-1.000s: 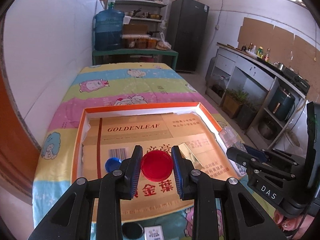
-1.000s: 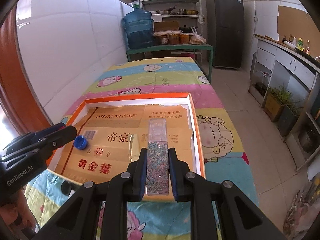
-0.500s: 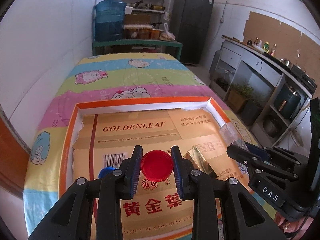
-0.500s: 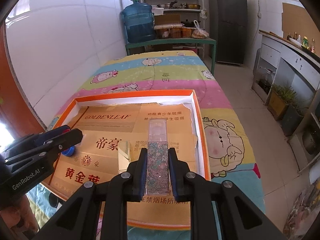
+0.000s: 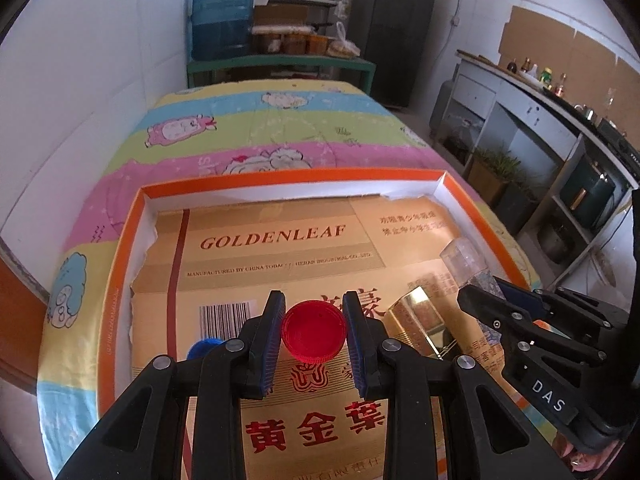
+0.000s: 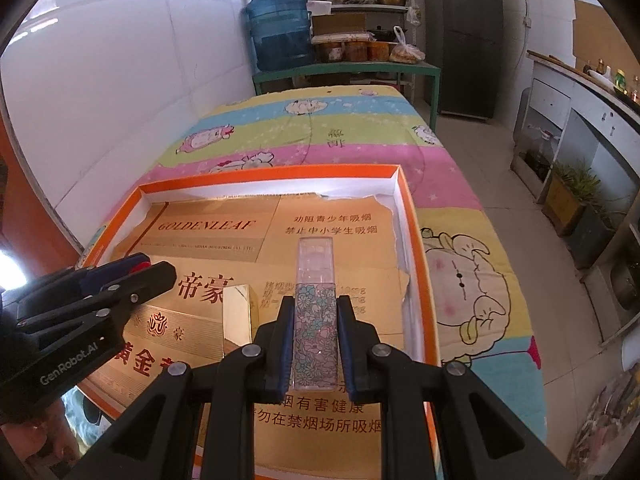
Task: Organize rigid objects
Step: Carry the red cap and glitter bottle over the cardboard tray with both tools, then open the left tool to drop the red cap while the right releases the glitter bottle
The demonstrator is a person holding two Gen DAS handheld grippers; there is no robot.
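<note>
- The left hand-held gripper (image 5: 314, 334) pinches a round red cap (image 5: 314, 334) by its rim, above the near middle of the orange tray (image 5: 124, 264). The blue pads touch only two narrow spots on a curved edge, so a tilt or a loosened squeeze could let the cap roll out and drop away from its intended place.
- The right hand-held gripper (image 6: 314, 344) is pressed onto the lower, flower-patterned part of a clear rectangular bottle (image 6: 316, 280), over the tray's near right. The smooth walls and the long part sticking out past the fingers could let it slip or pivot downward.
- A blue cap (image 5: 202, 348) lies on the tray's printed gold cardboard lining, just left of the left gripper; most of it is hidden behind the black finger.
- A shiny gold box (image 6: 237, 312) stands between the two grippers. A sideways move by either could knock it over. Its mirror-like face makes its true shape hard to judge.
- The tray's near edge is cut off by the grippers, and dark objects on the striped cartoon cloth below it cannot be identified.
- How high each held object hangs above the lining cannot be told.
</note>
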